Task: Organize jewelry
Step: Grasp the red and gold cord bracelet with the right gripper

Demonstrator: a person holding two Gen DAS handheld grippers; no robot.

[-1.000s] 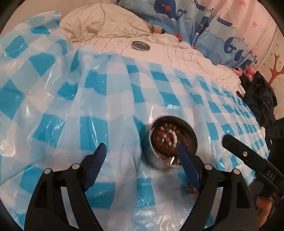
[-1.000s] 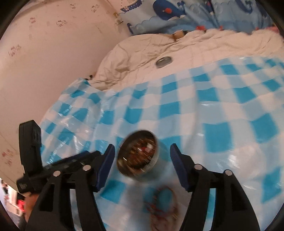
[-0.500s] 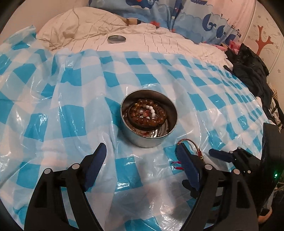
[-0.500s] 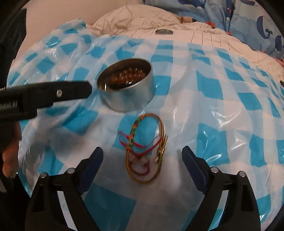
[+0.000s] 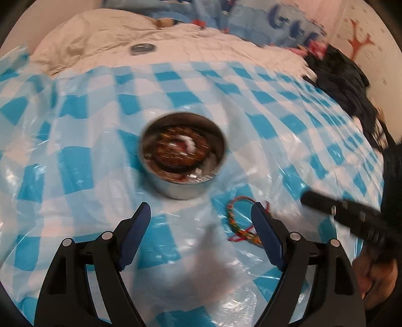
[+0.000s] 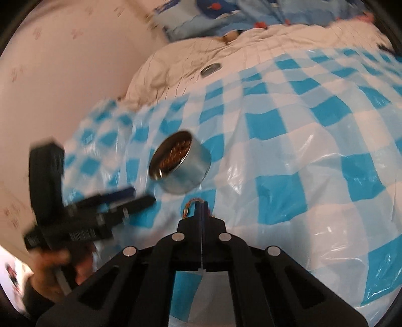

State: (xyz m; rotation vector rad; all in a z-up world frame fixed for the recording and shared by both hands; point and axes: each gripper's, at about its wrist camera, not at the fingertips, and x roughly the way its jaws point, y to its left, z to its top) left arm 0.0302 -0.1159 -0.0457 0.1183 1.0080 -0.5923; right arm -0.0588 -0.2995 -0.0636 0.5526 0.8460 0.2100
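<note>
Right gripper (image 6: 202,208) has its jaws fully together on the woven bracelet (image 6: 188,206), just in front of the round tin (image 6: 179,163) mid-sheet; lift straight, then tip it over the rim. Left gripper (image 5: 201,226) hovers wide apart, empty. The checked plastic sheet (image 6: 301,151) offers open room rightward.

Bed fills most of both views, covered w/ a glossy blue-and-white checked plastic sheet (image 5: 83,161) over a cream quilt (image 5: 100,40). Behind it: blue cartoon-print bedding (image 6: 226,15) and a pale pink wall (image 6: 62,63) w/ small prints. Dark clothes pile (image 5: 341,75) at the bed's far edge, by a wall w/ an orange tree sticker (image 5: 359,45).
</note>
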